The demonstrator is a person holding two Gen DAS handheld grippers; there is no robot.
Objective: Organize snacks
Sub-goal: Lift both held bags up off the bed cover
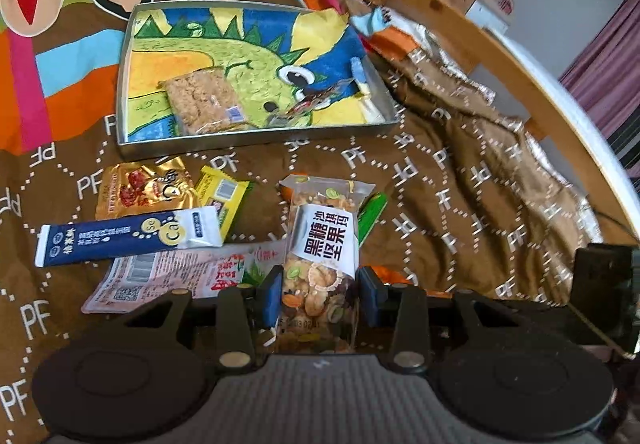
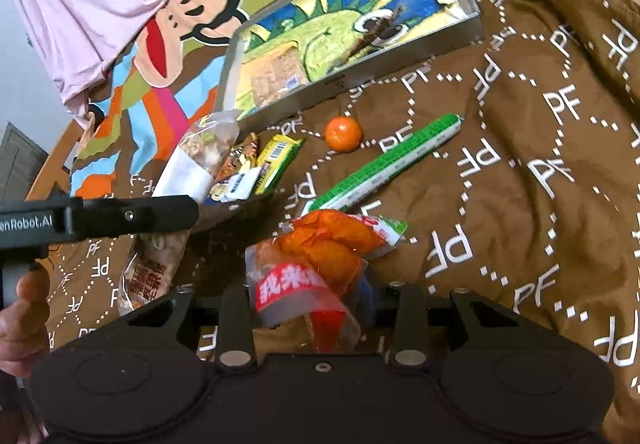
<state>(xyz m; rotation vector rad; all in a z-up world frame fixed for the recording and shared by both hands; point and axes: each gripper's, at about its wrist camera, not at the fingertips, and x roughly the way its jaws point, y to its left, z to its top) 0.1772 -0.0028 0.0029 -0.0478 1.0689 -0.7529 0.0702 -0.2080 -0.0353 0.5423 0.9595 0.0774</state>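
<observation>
My left gripper (image 1: pixel 319 294) is shut on a clear nut-bar packet (image 1: pixel 322 240) with a white label, above the brown bedspread. The packet also shows in the right wrist view (image 2: pixel 192 164), with the left gripper's body in front of it. My right gripper (image 2: pixel 310 304) is shut on an orange snack bag (image 2: pixel 316 264) with a red label. A metal tray (image 1: pixel 256 142) with a dinosaur picture lies beyond, holding a crispy square snack (image 1: pixel 202 100) and a small dark wrapper (image 1: pixel 308 104). The tray also shows in the right wrist view (image 2: pixel 360 78).
On the bedspread lie a blue stick packet (image 1: pixel 120 240), a gold packet (image 1: pixel 140 192), a yellow-green packet (image 1: pixel 224 196), a pink flat packet (image 1: pixel 168 276), a mandarin (image 2: pixel 343 133) and a green stick (image 2: pixel 384 166). A wooden bed rail (image 1: pixel 460 16) curves on the right.
</observation>
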